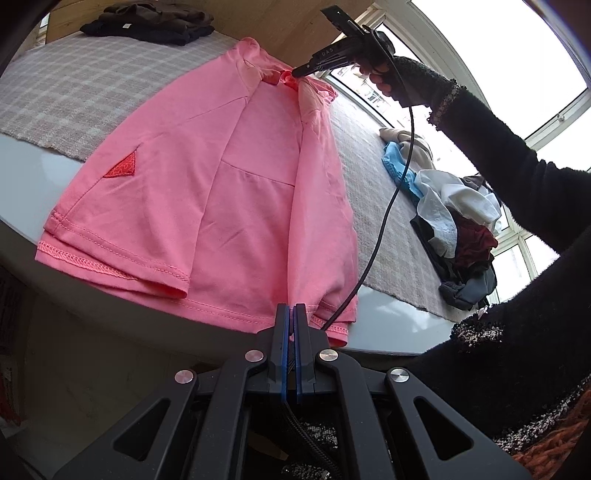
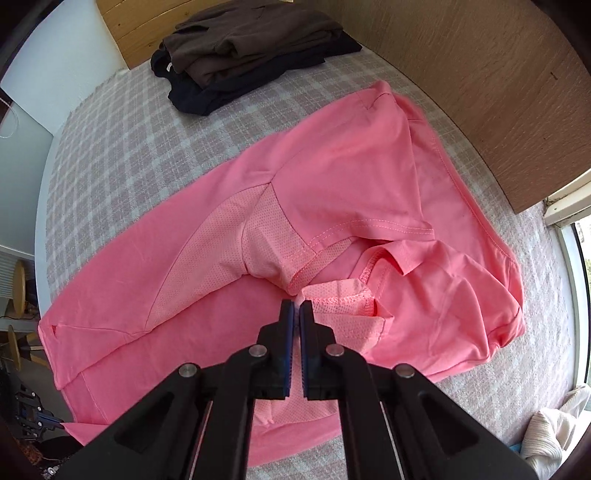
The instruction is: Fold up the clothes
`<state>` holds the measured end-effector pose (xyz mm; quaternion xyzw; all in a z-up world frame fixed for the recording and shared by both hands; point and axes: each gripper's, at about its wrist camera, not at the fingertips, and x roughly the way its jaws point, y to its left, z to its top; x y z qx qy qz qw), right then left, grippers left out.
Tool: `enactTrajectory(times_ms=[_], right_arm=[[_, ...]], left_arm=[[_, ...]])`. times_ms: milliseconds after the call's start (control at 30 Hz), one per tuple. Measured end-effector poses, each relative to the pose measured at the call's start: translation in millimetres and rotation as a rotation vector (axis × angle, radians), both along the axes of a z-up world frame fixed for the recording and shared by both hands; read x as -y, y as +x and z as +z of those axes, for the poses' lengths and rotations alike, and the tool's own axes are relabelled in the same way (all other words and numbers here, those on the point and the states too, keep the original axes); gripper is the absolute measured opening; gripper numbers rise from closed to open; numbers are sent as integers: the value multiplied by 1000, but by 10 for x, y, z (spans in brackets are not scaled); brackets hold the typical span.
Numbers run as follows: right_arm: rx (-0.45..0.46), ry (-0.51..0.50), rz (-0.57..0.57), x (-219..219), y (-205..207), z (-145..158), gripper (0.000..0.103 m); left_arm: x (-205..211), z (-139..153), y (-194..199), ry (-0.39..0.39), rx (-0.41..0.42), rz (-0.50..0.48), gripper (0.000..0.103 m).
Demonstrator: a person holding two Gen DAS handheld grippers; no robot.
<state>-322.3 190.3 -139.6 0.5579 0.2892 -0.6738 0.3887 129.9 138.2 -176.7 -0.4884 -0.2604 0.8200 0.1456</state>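
A pink T-shirt (image 1: 229, 184) lies lengthwise on the checked cloth, its sides folded in. My left gripper (image 1: 293, 308) is shut on the shirt's hem at the near table edge. At the far end, my right gripper (image 1: 295, 72) pinches the collar area, held by a hand in a black sleeve. In the right wrist view the pink T-shirt (image 2: 332, 173) fills the middle, and my right gripper (image 2: 296, 304) is shut on a bunched fold of mesh fabric by the collar.
Folded dark clothes (image 1: 147, 24) are stacked at the far left; the same dark stack (image 2: 251, 48) shows at the top. A heap of unfolded clothes (image 1: 454, 229) lies at the right. A wooden panel (image 2: 461, 74) backs the table. A black cable (image 1: 384, 221) hangs across the shirt's right side.
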Motion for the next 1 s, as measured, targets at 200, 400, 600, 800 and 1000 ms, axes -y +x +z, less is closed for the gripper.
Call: enactTrajectory(times_ms=[200,400,600,800,1000], right_arm=[[-11,4,-31,134,-12,-140,3],[-27,15,-38,122,-39,-147,4],[-23,-109,-65,-150,177,364,13],[32,-430,-136,-946,509,1163,16],[-60,-679,-195,-1960,1265,1734,51]], left_arm=[[104,-21,46,-29,7,43,1],[286,-75,-20,-16,6,106,1],[343,112,150,-42,6,104,4],[495,471,464,-89,-8,126,4],[690,749,732,-144,-13,161,15]])
